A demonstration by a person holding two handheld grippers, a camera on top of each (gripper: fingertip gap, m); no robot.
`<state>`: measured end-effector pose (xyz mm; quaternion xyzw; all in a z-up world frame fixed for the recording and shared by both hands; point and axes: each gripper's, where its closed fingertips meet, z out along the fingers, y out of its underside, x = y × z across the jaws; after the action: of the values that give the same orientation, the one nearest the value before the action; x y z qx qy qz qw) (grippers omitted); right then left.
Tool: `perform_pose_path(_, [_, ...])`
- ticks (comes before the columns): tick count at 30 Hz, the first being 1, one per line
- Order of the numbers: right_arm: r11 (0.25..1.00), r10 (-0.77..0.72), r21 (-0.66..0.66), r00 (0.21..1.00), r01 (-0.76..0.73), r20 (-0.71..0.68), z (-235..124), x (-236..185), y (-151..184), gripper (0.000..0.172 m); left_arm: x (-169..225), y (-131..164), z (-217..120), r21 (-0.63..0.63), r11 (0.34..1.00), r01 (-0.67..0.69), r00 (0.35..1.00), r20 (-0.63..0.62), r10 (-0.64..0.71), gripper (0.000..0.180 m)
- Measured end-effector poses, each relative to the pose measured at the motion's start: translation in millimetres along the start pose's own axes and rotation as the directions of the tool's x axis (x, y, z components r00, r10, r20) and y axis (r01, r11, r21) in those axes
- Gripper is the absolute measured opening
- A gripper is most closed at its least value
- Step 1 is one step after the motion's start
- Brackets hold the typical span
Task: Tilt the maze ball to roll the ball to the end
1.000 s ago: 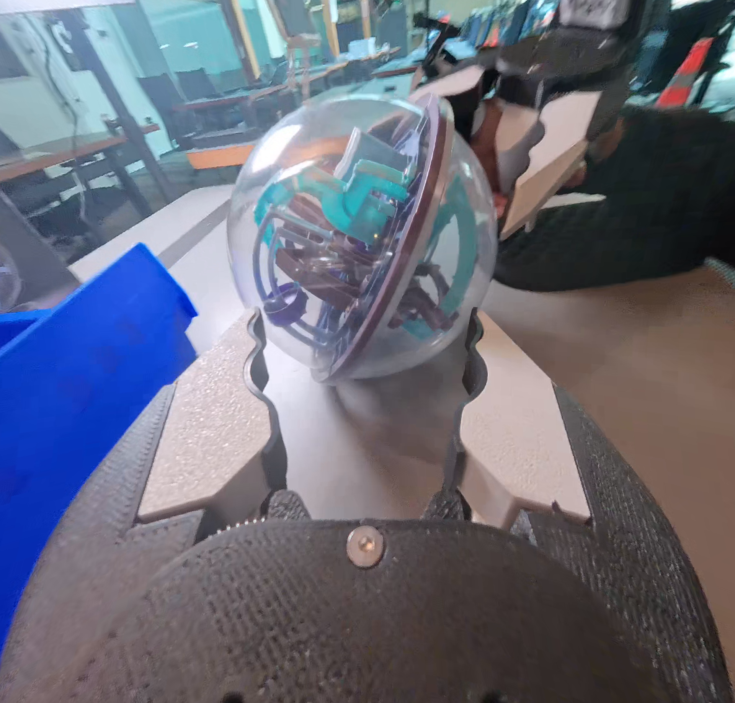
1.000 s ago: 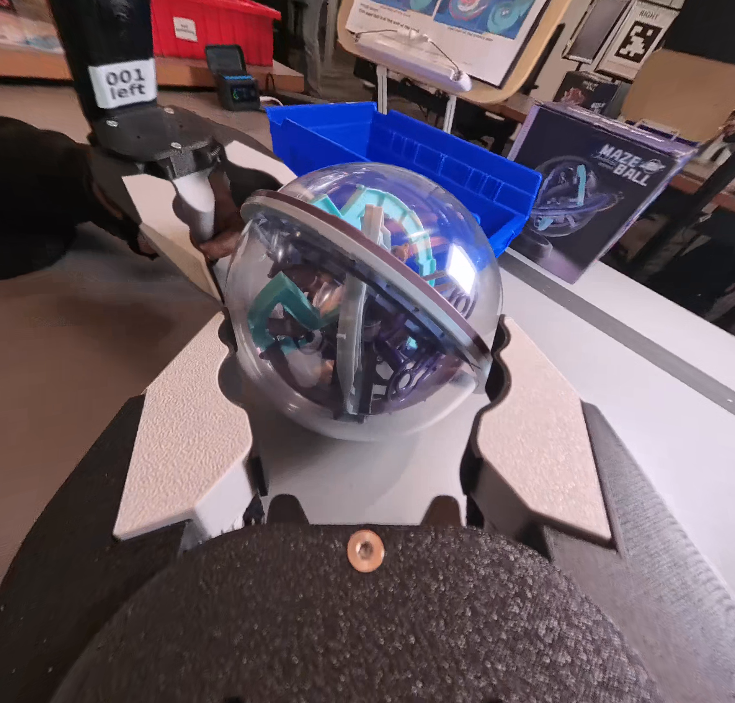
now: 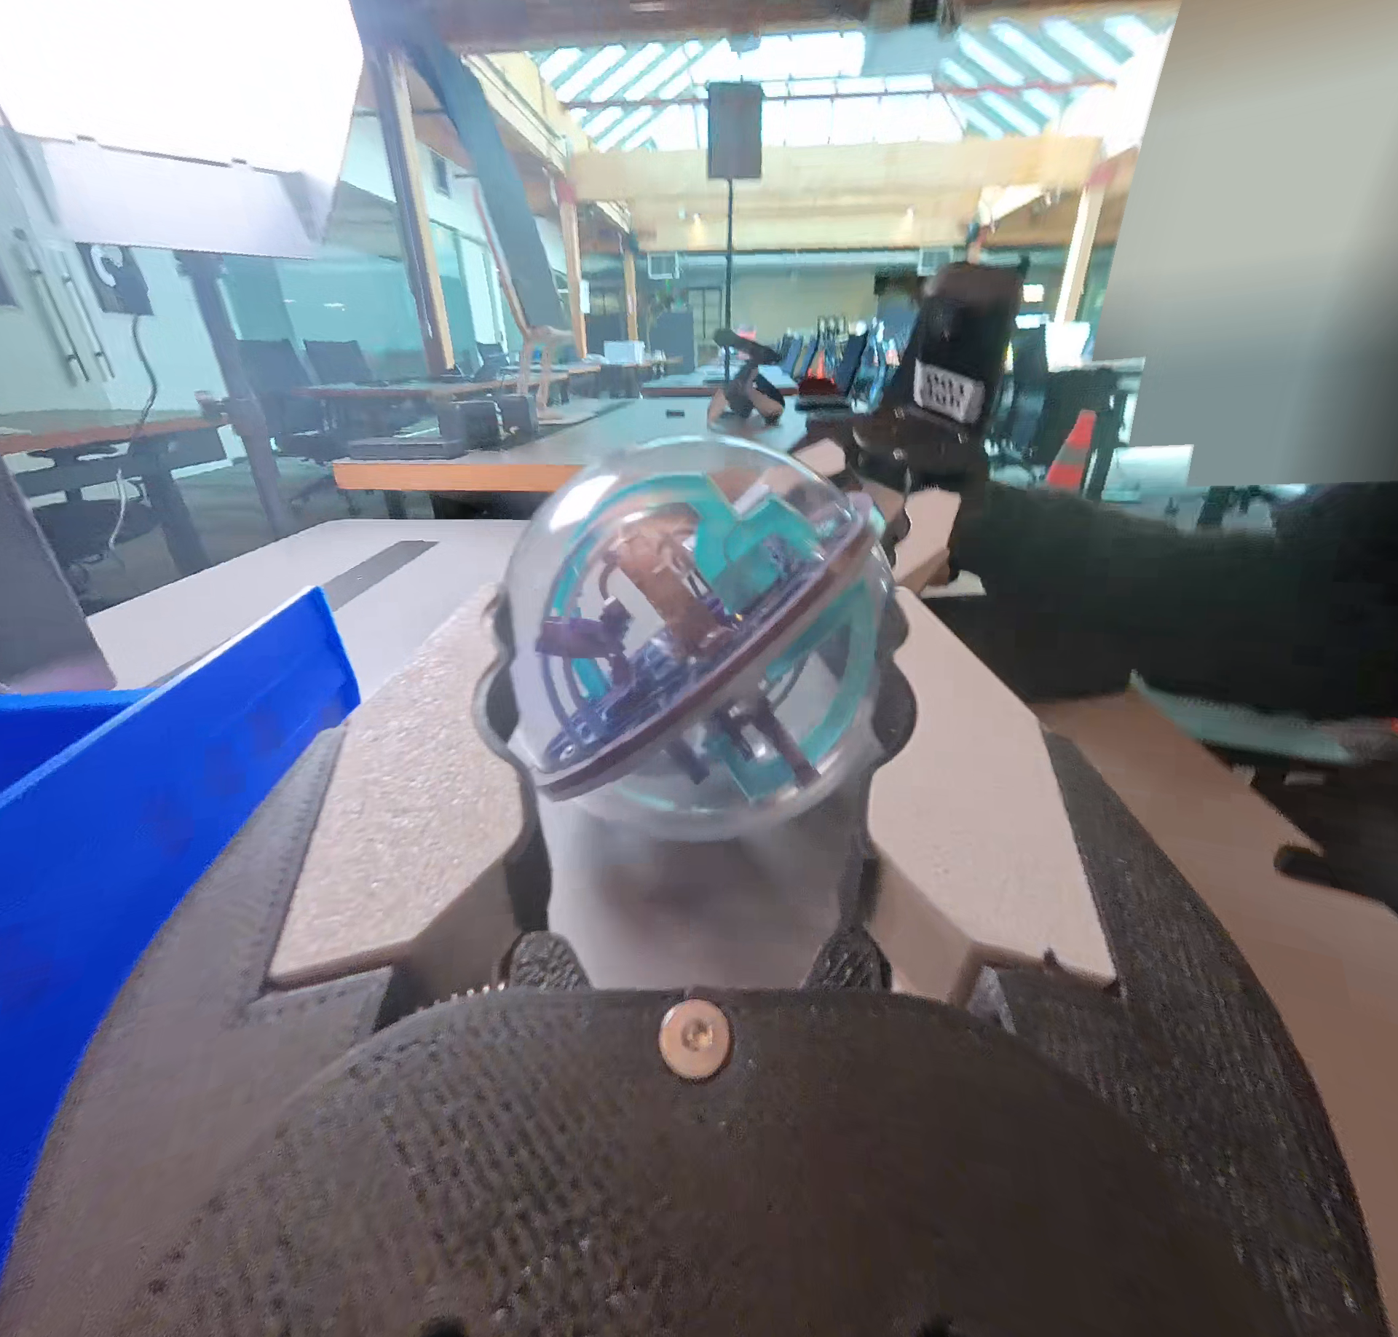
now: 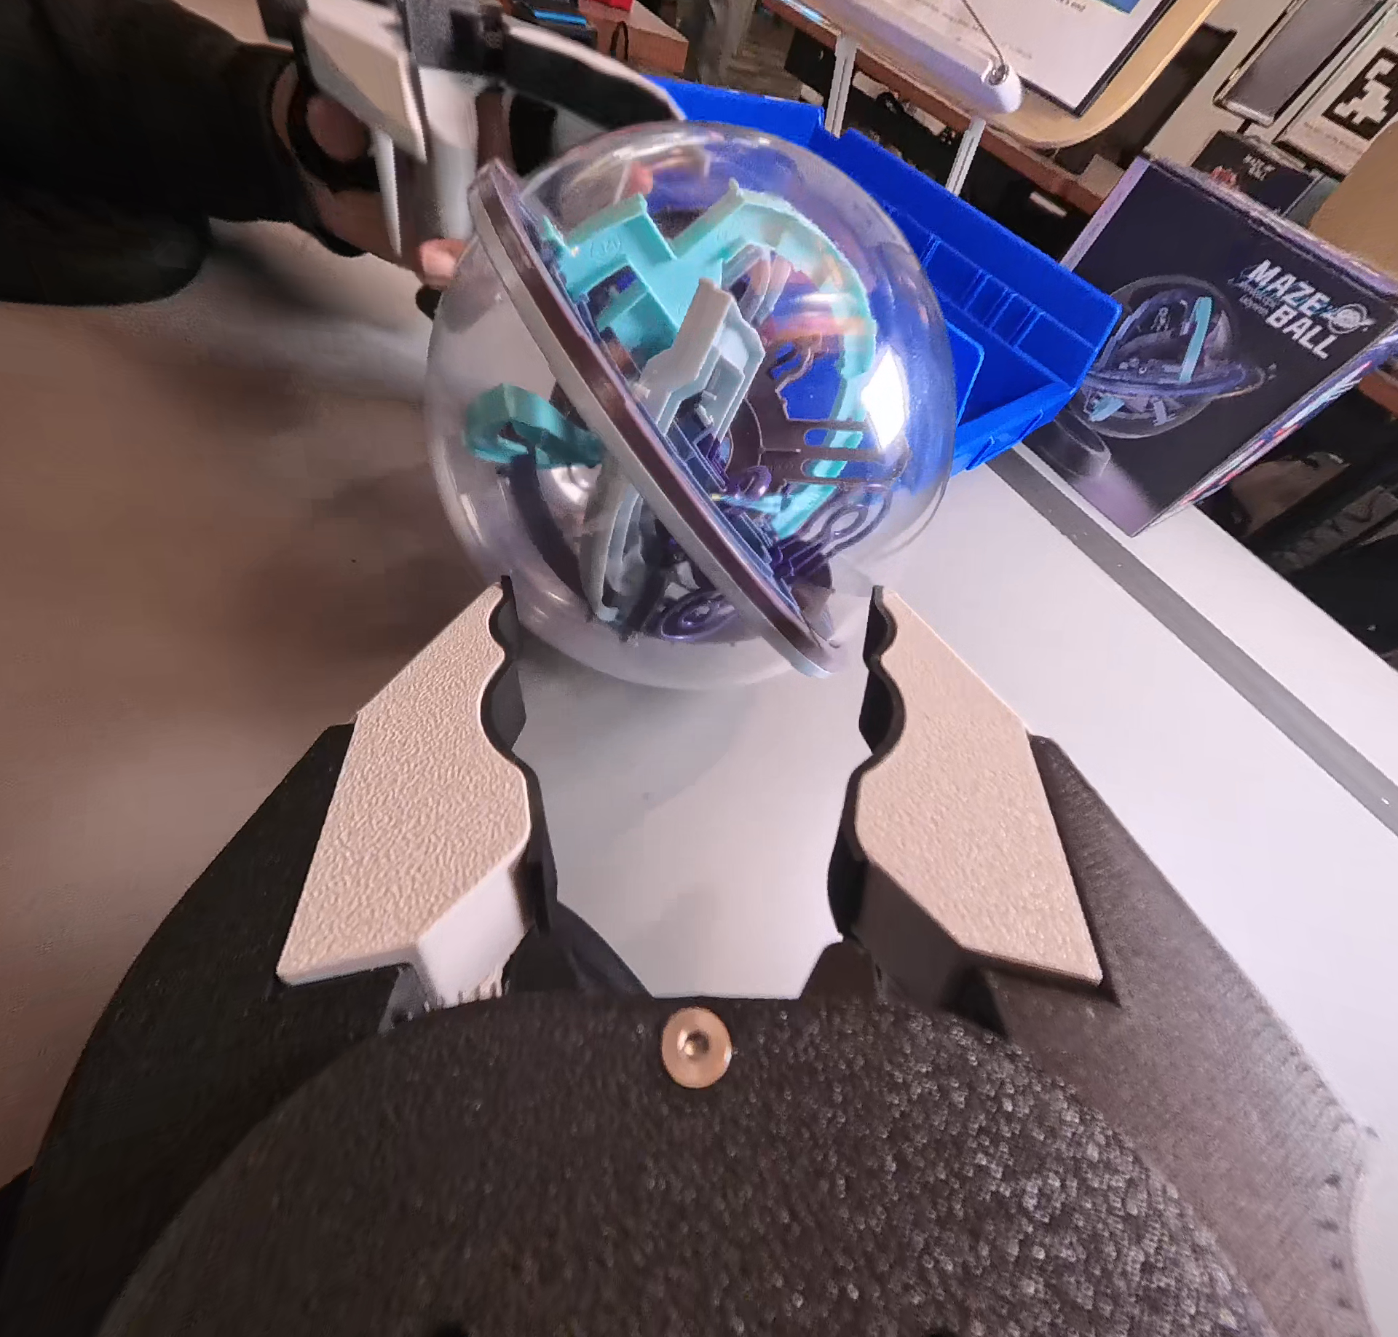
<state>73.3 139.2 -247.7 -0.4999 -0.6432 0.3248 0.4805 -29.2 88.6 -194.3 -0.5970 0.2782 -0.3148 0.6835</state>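
The maze ball (image 3: 696,635) is a clear sphere with teal, purple and brown tracks and a dark rim disc. In the left wrist view it sits between my left gripper's (image 3: 694,605) pads, which press on both its sides and hold it above the grey table (image 4: 1059,695). In the right wrist view the ball (image 4: 681,408) stands tilted just beyond and above my right gripper (image 4: 690,601). Only its lower part dips between the right fingertips (image 4: 503,605), and I see no firm grip there. The left gripper (image 4: 424,90) shows behind the ball, and the right gripper (image 3: 893,506) shows beyond it in the left wrist view.
A blue bin (image 4: 983,279) stands behind the ball, also at the left in the left wrist view (image 3: 151,771). The dark maze ball box (image 4: 1225,347) stands at the right on the table. A person's dark sleeve (image 3: 1135,582) reaches in from the right.
The ball now sits deeper between the left pads and has been raised and turned. The right gripper has drawn back so the ball is at its tips, and its jaws have narrowed.
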Motion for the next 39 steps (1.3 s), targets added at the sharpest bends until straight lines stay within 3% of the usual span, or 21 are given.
perform_pose_path(4, [1.000,0.017,-0.001,1.000,-0.017,0.010,3,2,7,0.087,-19,22,5,-0.108,0.992,0.065,0.997,0.051,-0.060,0.125])
perform_pose_path(9, [0.999,0.017,-0.033,1.000,-0.017,-0.001,10,6,11,0.080,-6,53,22,-0.285,0.958,0.031,0.999,0.029,-0.023,0.126])
perform_pose_path(18, [0.976,-0.073,-0.208,0.997,0.065,-0.032,27,4,34,0.081,-1,32,17,-0.196,0.973,-0.122,0.990,0.052,0.134,0.109])
perform_pose_path(39, [0.945,-0.074,-0.321,0.997,0.066,-0.014,34,2,54,0.078,6,20,26,-0.200,0.953,-0.226,0.963,0.104,0.250,0.102])
